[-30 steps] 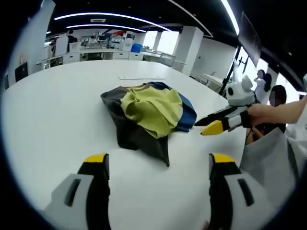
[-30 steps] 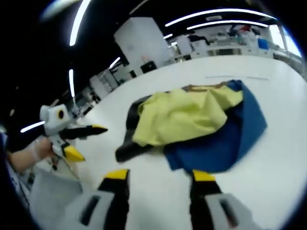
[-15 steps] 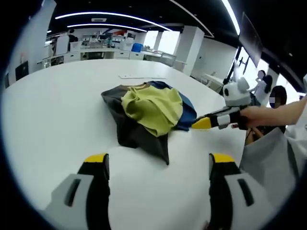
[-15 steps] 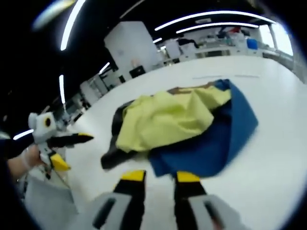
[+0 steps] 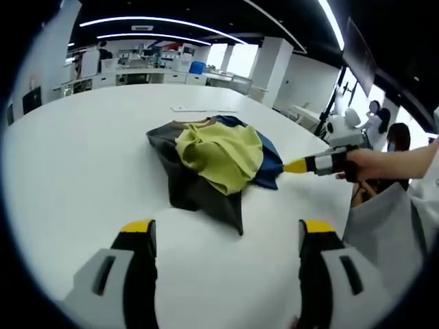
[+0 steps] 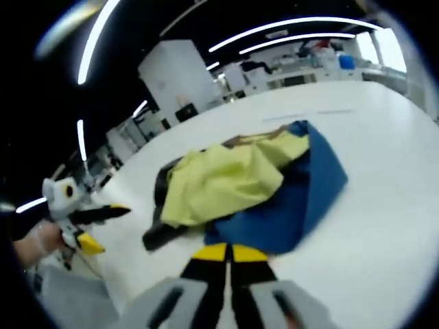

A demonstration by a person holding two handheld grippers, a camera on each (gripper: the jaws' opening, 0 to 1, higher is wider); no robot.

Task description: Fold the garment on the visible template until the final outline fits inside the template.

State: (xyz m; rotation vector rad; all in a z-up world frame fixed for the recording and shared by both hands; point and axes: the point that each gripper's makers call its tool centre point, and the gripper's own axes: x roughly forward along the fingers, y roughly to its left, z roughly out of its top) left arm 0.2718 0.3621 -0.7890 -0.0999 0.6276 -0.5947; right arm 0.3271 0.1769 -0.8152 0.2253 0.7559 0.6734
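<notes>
The crumpled cloth garment [image 5: 211, 168], in yellow-green, blue and dark grey panels, lies in a loose heap on the smooth white tabletop [image 5: 75, 171], straight ahead of the left gripper [image 5: 226, 229] and well apart from its tips. No clean fold line shows, and I can make out no template outline under or around the heap, so the folding seems barely begun: the cloth has yet to be spread flat and folded.

The left gripper hangs above the table with its jaws spread wide and empty. The right gripper [image 6: 229, 253] has its yellow-tipped jaws pressed together right at the near blue hem [image 6: 274, 233]; whether any cloth sits between them I cannot tell.

Beyond the garment, far from both grippers, a thin flat white sheet [image 5: 202, 110] lies on the table. The room is an open office with curved ceiling light strips [image 5: 158, 24], white desks and seated people off to the right gripper's side.
</notes>
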